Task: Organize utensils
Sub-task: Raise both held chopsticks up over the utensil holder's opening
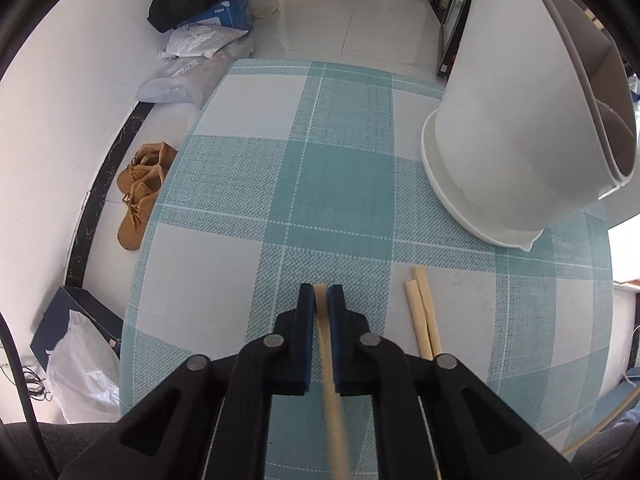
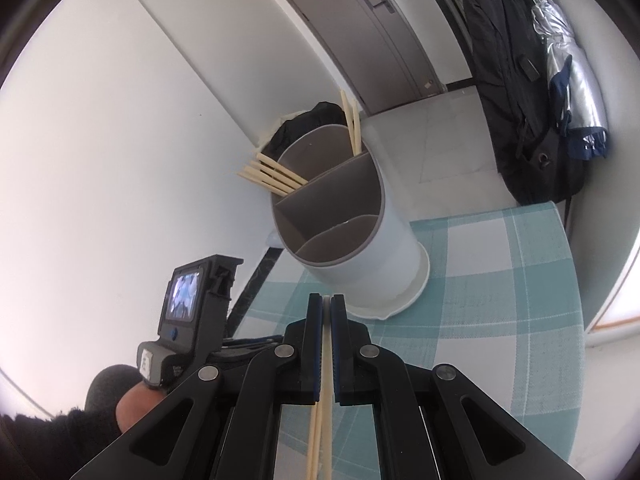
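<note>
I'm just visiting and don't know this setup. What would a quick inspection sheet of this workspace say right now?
Surface: table under a teal checked cloth.
Job's things: white utensil holder, divided, with chopsticks in two compartments; two loose chopsticks lying on the cloth.
Clutter: nothing seen on the table.
Grippers: left gripper shut on one chopstick; right gripper shut on a pair of chopsticks.
Cables: thin wires on the floor.
Surroundings: brown shoes, bags, a door, hanging dark jacket.
</note>
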The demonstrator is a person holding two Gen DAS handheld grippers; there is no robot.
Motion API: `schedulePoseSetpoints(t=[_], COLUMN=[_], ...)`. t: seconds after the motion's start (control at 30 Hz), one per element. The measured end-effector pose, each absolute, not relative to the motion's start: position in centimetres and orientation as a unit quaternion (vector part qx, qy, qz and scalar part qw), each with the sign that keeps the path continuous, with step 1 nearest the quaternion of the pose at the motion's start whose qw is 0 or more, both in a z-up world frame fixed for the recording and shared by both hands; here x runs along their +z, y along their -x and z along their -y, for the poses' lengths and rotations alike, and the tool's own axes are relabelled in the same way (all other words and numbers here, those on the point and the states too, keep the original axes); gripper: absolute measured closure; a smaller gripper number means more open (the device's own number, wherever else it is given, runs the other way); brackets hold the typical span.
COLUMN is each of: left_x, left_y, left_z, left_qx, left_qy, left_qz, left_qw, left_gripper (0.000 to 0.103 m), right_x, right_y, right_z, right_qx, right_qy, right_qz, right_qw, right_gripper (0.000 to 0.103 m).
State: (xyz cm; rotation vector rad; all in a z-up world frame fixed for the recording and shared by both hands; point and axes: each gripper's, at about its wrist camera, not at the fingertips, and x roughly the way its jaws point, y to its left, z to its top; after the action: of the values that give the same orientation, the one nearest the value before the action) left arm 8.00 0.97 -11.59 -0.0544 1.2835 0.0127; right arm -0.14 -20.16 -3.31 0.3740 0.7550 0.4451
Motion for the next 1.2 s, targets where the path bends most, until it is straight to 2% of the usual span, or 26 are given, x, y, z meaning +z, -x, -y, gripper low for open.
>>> schedulePoseSetpoints(t=[0.17,0.63,0.9,1.2], left_x=[-10.4,-0.6,1.2,2.1], left_y=[-7.5,-1.4,-0.1,0.6], left_z=[-1.4,-1.0,-1.2,-1.2], left_qx=[-0.003,-0.118,-0.146,-0.177], left_qy=[0.058,0.106,0.078,0.061], left_qz=[-0.585,-0.391,-0.366,-0.367], left_qw=[0.809,0.907,0.916,0.911], left_gripper=[0.100,0.100,0.100,0.101], right_x=[-2.8,-0.9,0.5,0.7], right_y=[0.8,4.0,6.4,6.4], right_z=[19.9,16.8,15.1,14.9], right_qx=[0.212,0.196,0.176,0.167], right_qy=[-0.158,-0.089,-0.057,-0.068], right_qz=[-0.351,-0.290,-0.238,-0.237], right_qw=[0.898,0.932,0.953,0.955], right_gripper=[0.100,0.100,0.100,0.100])
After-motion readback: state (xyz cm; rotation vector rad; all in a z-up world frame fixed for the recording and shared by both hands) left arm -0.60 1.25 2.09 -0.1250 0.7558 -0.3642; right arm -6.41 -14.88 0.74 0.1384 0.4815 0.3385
